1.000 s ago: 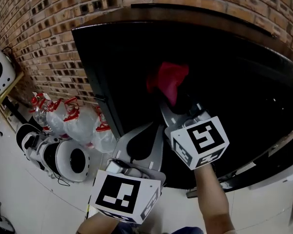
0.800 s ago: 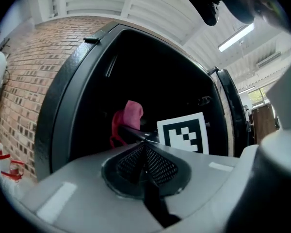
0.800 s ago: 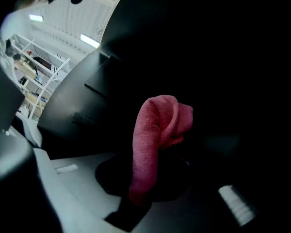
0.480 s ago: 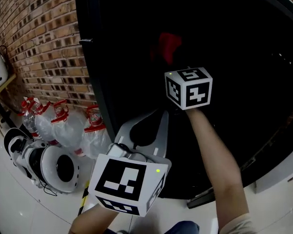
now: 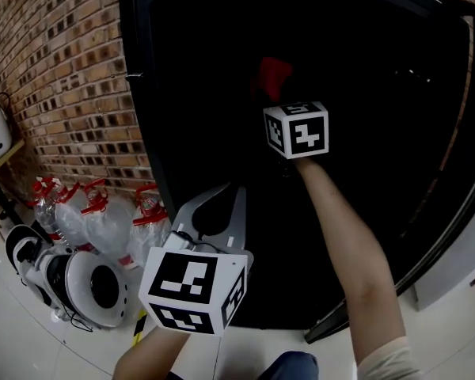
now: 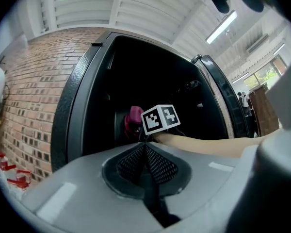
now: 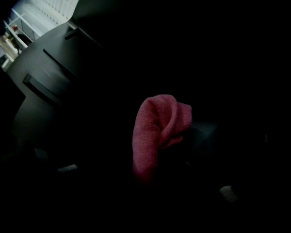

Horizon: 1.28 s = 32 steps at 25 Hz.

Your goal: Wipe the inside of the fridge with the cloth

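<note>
The black fridge stands open, its inside very dark. A red cloth hangs bunched deep inside, with my right gripper shut on it; its marker cube hides the jaws in the head view. The right gripper view shows the cloth as a folded lump against blackness, the jaws barely visible. My left gripper is held low outside the fridge front, shut on nothing. In the left gripper view its mesh pads meet, and the cloth and the right arm show beyond.
A brick wall runs along the left. Several clear water bottles with red caps and a white round appliance sit on the white floor below it. The fridge door stands open at the right.
My right gripper has carried the red cloth up and deeper into the fridge, the arm stretching out. The left gripper stayed low in front, shifting slightly left.
</note>
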Each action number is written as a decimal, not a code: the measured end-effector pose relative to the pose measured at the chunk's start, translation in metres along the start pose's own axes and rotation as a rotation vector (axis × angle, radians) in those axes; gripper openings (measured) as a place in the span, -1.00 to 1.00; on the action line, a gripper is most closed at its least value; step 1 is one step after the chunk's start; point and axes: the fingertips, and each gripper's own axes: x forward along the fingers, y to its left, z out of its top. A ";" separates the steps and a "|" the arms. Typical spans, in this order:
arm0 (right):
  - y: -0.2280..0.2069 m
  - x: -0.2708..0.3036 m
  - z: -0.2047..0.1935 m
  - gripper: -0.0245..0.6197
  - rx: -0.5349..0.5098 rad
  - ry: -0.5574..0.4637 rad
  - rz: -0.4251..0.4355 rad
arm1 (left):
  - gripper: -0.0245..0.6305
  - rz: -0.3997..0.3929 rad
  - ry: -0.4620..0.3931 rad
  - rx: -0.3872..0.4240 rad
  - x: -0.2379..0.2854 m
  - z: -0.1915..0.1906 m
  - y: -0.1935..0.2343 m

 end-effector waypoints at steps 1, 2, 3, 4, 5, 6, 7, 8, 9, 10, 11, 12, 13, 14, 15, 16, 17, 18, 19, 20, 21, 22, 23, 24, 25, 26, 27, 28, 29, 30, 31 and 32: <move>-0.006 -0.003 -0.001 -0.75 0.003 0.010 -0.015 | -0.91 -0.003 -0.001 0.000 0.001 0.001 -0.001; -0.012 -0.007 -0.003 -0.75 0.003 0.020 -0.030 | -0.91 -0.006 -0.005 0.002 0.001 0.002 -0.002; -0.018 -0.010 -0.005 -0.75 0.000 0.029 -0.049 | -0.91 -0.009 -0.012 0.005 0.001 0.004 -0.003; -0.025 -0.014 -0.007 -0.75 -0.005 0.038 -0.071 | -0.91 -0.014 -0.020 0.006 0.001 0.005 -0.005; -0.033 -0.019 -0.009 -0.75 -0.010 0.047 -0.095 | -0.91 -0.021 -0.026 0.005 0.001 0.005 -0.007; -0.041 -0.024 -0.010 -0.75 -0.011 0.055 -0.120 | -0.91 -0.031 -0.030 0.000 0.002 0.006 -0.009; -0.049 -0.029 -0.012 -0.75 -0.006 0.063 -0.145 | -0.91 -0.040 -0.031 -0.006 0.003 0.006 -0.011; -0.057 -0.033 -0.013 -0.75 0.002 0.071 -0.170 | -0.91 -0.049 -0.031 -0.012 0.005 0.006 -0.012; -0.065 -0.038 -0.013 -0.75 0.008 0.078 -0.194 | -0.91 -0.056 -0.032 -0.016 0.008 0.007 -0.013; -0.071 -0.041 -0.013 -0.75 0.007 0.085 -0.215 | -0.91 -0.061 -0.034 -0.019 0.009 0.008 -0.014; -0.076 -0.045 -0.012 -0.75 0.002 0.091 -0.233 | -0.91 -0.066 -0.038 -0.021 0.011 0.010 -0.015; -0.081 -0.048 -0.012 -0.75 -0.002 0.096 -0.252 | -0.91 -0.071 -0.042 -0.023 0.011 0.011 -0.016; -0.087 -0.052 -0.012 -0.75 0.002 0.099 -0.272 | -0.91 -0.078 -0.046 -0.024 0.012 0.012 -0.017; -0.093 -0.057 -0.012 -0.75 0.018 0.098 -0.291 | -0.91 -0.087 -0.048 -0.025 0.012 0.012 -0.019; -0.097 -0.063 -0.012 -0.75 0.042 0.094 -0.305 | -0.91 -0.096 -0.048 -0.027 0.012 0.011 -0.020; -0.100 -0.068 -0.011 -0.75 0.063 0.087 -0.313 | -0.91 -0.103 -0.047 -0.028 0.012 0.011 -0.021; -0.100 -0.073 -0.010 -0.75 0.074 0.082 -0.319 | -0.91 -0.107 -0.048 -0.029 0.012 0.011 -0.021; -0.100 -0.078 -0.008 -0.75 0.076 0.079 -0.324 | -0.91 -0.109 -0.050 -0.030 0.011 0.012 -0.020; -0.099 -0.083 -0.006 -0.75 0.073 0.078 -0.328 | -0.91 -0.109 -0.052 -0.031 0.011 0.013 -0.020; -0.097 -0.089 -0.004 -0.75 0.071 0.077 -0.329 | -0.91 -0.110 -0.053 -0.031 0.010 0.014 -0.020; -0.094 -0.095 -0.002 -0.75 0.068 0.073 -0.324 | -0.91 -0.111 -0.054 -0.029 0.010 0.015 -0.021; -0.090 -0.102 0.001 -0.75 0.062 0.066 -0.317 | -0.91 -0.114 -0.054 -0.026 0.010 0.017 -0.023; -0.086 -0.111 0.004 -0.75 0.056 0.057 -0.312 | -0.91 -0.117 -0.053 -0.023 0.011 0.018 -0.025; -0.082 -0.120 0.007 -0.75 0.049 0.049 -0.309 | -0.91 -0.119 -0.051 -0.020 0.011 0.019 -0.027; -0.077 -0.129 0.009 -0.75 0.045 0.042 -0.305 | -0.90 -0.120 -0.048 -0.018 0.012 0.020 -0.030; -0.072 -0.138 0.011 -0.75 0.046 0.037 -0.299 | -0.90 -0.121 -0.044 -0.019 0.014 0.020 -0.032; -0.065 -0.146 0.013 -0.75 0.051 0.034 -0.290 | -0.90 -0.122 -0.040 -0.022 0.015 0.019 -0.034; -0.058 -0.154 0.015 -0.75 0.056 0.032 -0.280 | -0.90 -0.121 -0.037 -0.026 0.017 0.019 -0.037; -0.051 -0.162 0.018 -0.75 0.061 0.030 -0.272 | -0.90 -0.120 -0.033 -0.029 0.018 0.018 -0.039; -0.044 -0.170 0.020 -0.75 0.069 0.027 -0.264 | -0.90 -0.120 -0.028 -0.030 0.020 0.017 -0.041; -0.037 -0.180 0.022 -0.75 0.081 0.021 -0.258 | -0.90 -0.120 -0.022 -0.030 0.022 0.016 -0.043; -0.032 -0.189 0.025 -0.75 0.094 0.012 -0.254 | -0.90 -0.120 -0.017 -0.031 0.023 0.015 -0.044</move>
